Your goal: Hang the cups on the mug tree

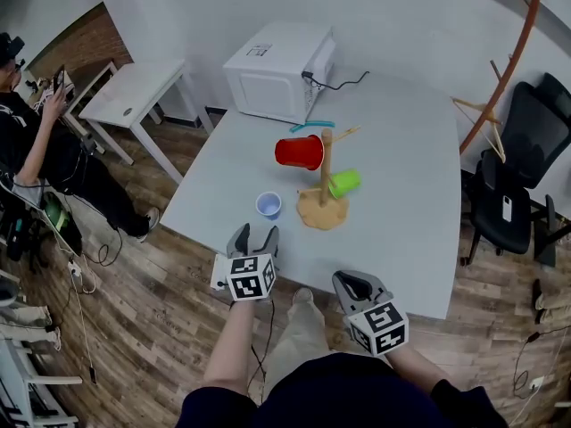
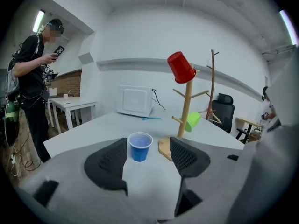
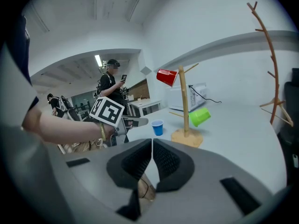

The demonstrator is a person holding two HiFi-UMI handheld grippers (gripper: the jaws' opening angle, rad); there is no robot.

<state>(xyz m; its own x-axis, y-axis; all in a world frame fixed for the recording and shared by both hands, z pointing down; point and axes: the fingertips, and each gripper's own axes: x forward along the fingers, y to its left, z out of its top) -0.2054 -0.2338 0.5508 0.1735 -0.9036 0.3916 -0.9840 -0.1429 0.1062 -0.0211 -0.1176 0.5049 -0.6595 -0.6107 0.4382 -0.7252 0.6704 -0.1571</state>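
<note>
A wooden mug tree (image 1: 326, 172) stands mid-table on its round base. A red cup (image 1: 300, 152) hangs on its upper left peg and a green cup (image 1: 344, 183) on a lower right peg. A blue cup (image 1: 268, 205) stands upright on the table, left of the base. My left gripper (image 1: 253, 239) is open just short of the blue cup (image 2: 139, 146), which lines up with the gap between the jaws and is not touched. My right gripper (image 1: 352, 283) hovers at the table's front edge, shut on nothing (image 3: 152, 153). From there the tree (image 3: 183, 101) is ahead.
A white microwave (image 1: 278, 69) sits at the table's far edge with a teal object (image 1: 312, 126) in front of it. A person (image 1: 36, 141) stands left by a small white table (image 1: 134, 92). An office chair (image 1: 522, 176) and coat rack (image 1: 513, 61) are at the right.
</note>
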